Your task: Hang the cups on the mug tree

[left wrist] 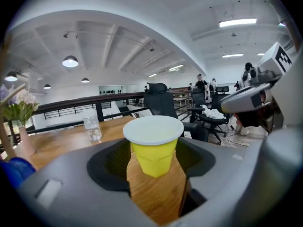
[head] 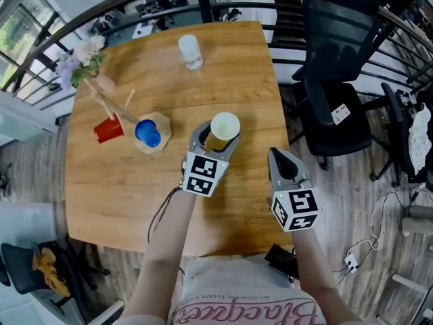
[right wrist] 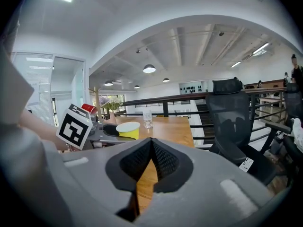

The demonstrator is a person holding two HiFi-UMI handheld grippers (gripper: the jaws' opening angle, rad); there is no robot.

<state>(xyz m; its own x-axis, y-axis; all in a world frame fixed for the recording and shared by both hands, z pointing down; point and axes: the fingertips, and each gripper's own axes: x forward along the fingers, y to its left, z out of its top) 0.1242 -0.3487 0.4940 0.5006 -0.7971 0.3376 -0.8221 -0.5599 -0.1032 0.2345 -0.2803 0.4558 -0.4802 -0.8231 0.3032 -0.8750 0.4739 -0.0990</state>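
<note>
My left claw (head: 218, 141) was grey and black, its marker cube (head: 205, 173) black-and-white squares. The yellow cup (left wrist: 154, 148) showed white inside. The tabletop (head: 230, 59) was warm brown wood grain; toward its left edge sat a red cup (head: 108, 129) and a blue cup (head: 147, 133).

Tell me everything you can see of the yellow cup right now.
The yellow cup is small and tapered, plastic by its look, yellow outside with faceted walls, white inside, with a rolled white rim. It stands upright, mouth up, and seems empty. It sits between the jaws of the left claw, whose dark pads press its sides below the rim. It is over the wooden table, to the right of the mug tree. Whether its base has left the tabletop is unclear.
</note>
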